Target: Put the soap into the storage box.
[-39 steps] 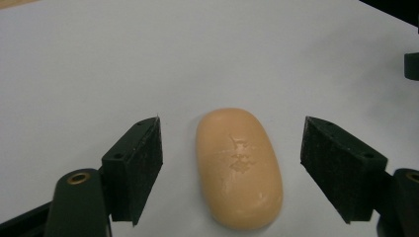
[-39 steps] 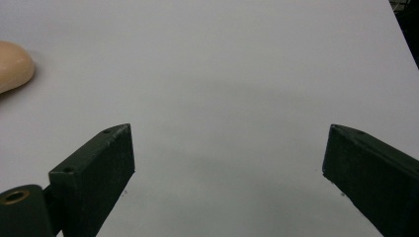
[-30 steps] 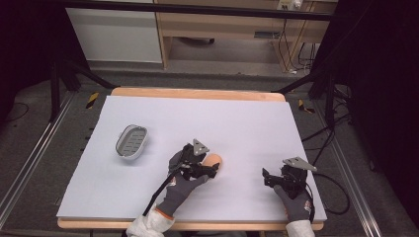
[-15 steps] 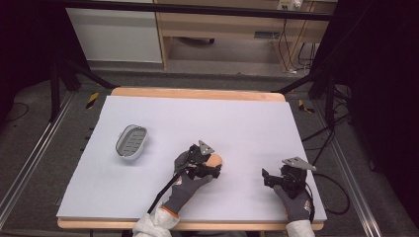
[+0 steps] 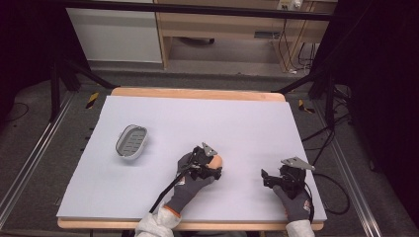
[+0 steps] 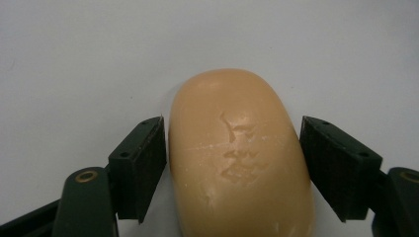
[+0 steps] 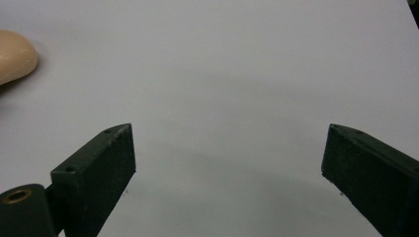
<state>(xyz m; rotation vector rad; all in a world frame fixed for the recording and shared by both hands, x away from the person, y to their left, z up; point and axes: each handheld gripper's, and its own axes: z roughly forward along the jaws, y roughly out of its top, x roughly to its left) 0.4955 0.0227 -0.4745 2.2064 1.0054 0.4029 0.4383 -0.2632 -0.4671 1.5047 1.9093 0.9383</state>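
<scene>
L gripper [image 6: 232, 163] jaws straddle the soap bar [image 6: 239, 153] — both pads look flush on its flanks, so gripping or as good as; can't confirm squeeze force. Soap lies flat on the white sheet [image 5: 207, 123], approx table centre, a bit toward 6 o'clock. Advice: keep pads mid-length on the bar, close slow — soap's slick and rounded, likely to squirt fwd if pinched near the end. Lift straight up.

Likely target is the grey soap dish [image 5: 132, 142], at approx 10 o'clock from the bar, well apart. R gripper [image 7: 227, 163] jaws wide apart, nothing between, parked at 3 o'clock.
</scene>
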